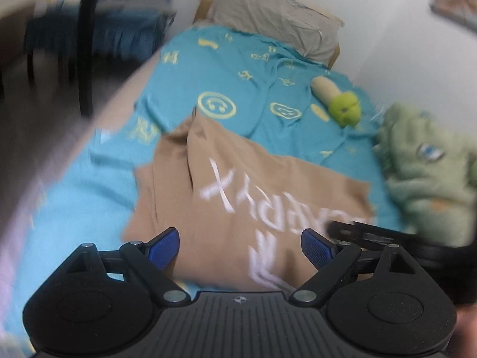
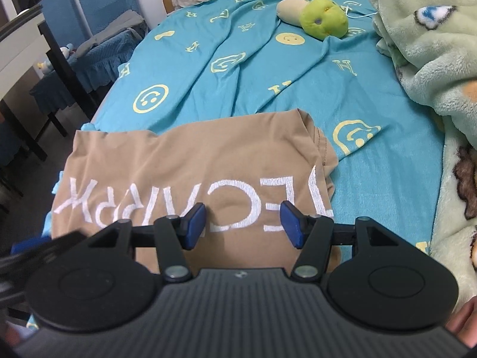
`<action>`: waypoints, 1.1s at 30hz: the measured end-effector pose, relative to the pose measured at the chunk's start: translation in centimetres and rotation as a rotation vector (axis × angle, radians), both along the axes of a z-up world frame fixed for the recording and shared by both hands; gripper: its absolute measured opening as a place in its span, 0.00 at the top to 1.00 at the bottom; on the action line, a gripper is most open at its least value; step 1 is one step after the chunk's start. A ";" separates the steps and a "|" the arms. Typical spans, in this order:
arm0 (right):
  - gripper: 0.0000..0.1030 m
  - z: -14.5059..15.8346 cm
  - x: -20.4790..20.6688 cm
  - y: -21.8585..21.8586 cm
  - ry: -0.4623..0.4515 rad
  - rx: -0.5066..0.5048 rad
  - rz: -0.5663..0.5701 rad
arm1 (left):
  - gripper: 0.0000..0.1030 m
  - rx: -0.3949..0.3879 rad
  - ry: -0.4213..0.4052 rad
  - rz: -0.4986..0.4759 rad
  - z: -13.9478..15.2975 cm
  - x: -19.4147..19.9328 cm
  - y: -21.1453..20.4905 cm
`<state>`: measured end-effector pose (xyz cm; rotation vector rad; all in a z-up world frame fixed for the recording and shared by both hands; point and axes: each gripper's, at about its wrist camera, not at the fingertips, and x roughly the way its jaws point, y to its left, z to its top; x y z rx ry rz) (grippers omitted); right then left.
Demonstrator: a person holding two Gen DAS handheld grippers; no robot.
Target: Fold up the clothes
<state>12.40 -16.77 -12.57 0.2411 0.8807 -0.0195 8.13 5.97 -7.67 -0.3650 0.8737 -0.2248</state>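
Observation:
A tan T-shirt [image 2: 179, 161] with white lettering lies partly folded on the blue bedsheet [image 2: 268, 83]. It also shows in the left wrist view [image 1: 238, 185]. My right gripper [image 2: 243, 223] is open and empty, hovering just above the shirt's near part over the lettering. My left gripper [image 1: 240, 249] is open and empty above the shirt's near edge. The right gripper's black body [image 1: 387, 238] shows at the right of the left wrist view, which is blurred.
A green plush toy [image 2: 323, 18] lies far on the bed. A pale green fleece blanket [image 2: 432, 44] is bunched along the right side. A grey pillow [image 1: 274, 12] sits at the head. Blue chairs [image 2: 89, 29] and a dark table stand left of the bed.

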 end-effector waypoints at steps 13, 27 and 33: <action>0.43 -0.1 0.3 0.0 0.006 0.013 -0.018 | 0.08 -0.440 0.237 0.231 -6.9 2.4 4.5; 0.43 -0.2 0.4 -0.5 0.009 0.041 -0.041 | 0.12 -0.570 0.188 0.279 -7.8 1.3 5.2; 0.43 -0.2 0.4 -0.4 0.008 0.038 -0.040 | 0.29 -0.546 0.213 0.309 -8.6 2.0 4.9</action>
